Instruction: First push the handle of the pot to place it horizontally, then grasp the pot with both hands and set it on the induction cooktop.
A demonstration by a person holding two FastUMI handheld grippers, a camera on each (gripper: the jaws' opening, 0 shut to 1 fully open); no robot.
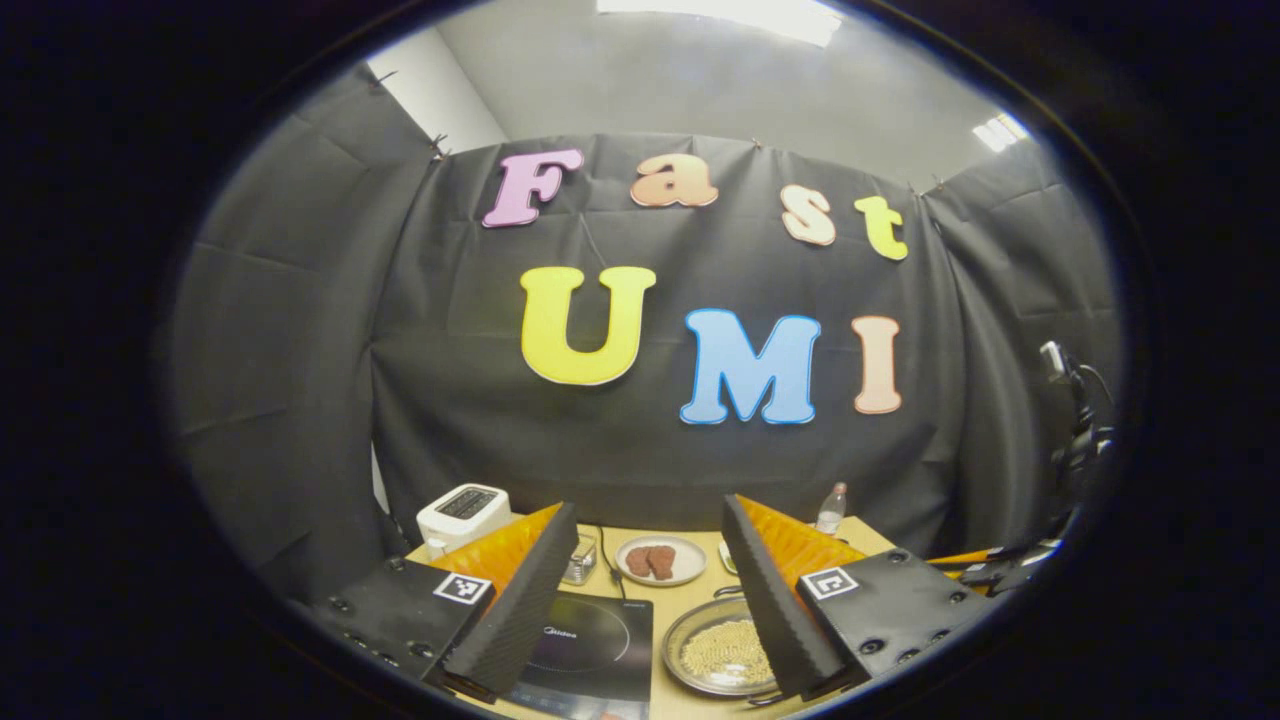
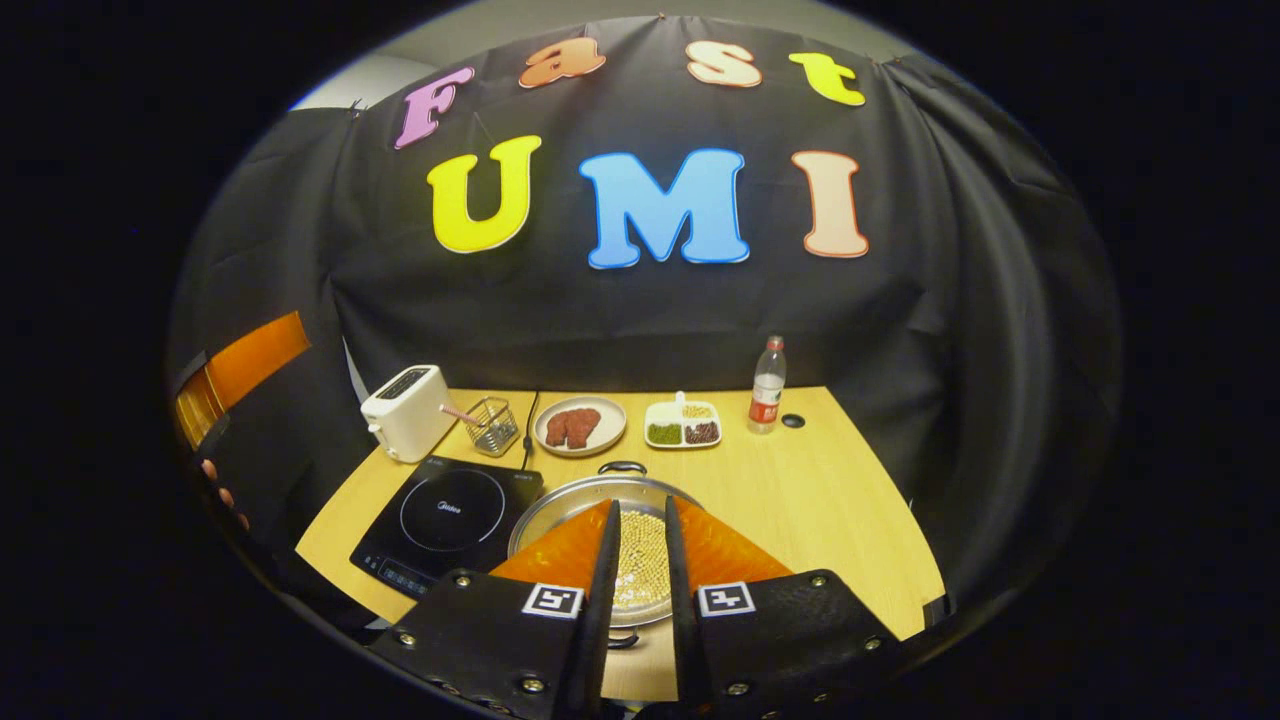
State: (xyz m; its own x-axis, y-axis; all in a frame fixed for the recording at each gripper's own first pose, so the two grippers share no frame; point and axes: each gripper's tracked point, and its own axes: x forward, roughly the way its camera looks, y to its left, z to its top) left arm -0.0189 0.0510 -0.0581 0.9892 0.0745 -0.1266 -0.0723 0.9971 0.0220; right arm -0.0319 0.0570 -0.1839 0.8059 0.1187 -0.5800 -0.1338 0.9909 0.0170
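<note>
A steel pot (image 2: 560, 508) holding pale beans sits on the wooden table, just right of the black induction cooktop (image 2: 447, 510). One loop handle (image 2: 622, 467) points away from me and another (image 2: 620, 640) points toward me. My right gripper (image 2: 640, 503) hovers over the pot's near side, its fingers almost together with only a thin slit and nothing in it. My left gripper (image 1: 648, 507) hangs open and empty above the cooktop (image 1: 590, 640) and the pot (image 1: 700, 625).
Along the back of the table stand a white toaster (image 2: 405, 410), a wire basket (image 2: 492, 425), a plate of meat (image 2: 579, 426), a divided snack tray (image 2: 683, 423) and a bottle (image 2: 767, 397). A hand (image 2: 222, 490) shows at the left.
</note>
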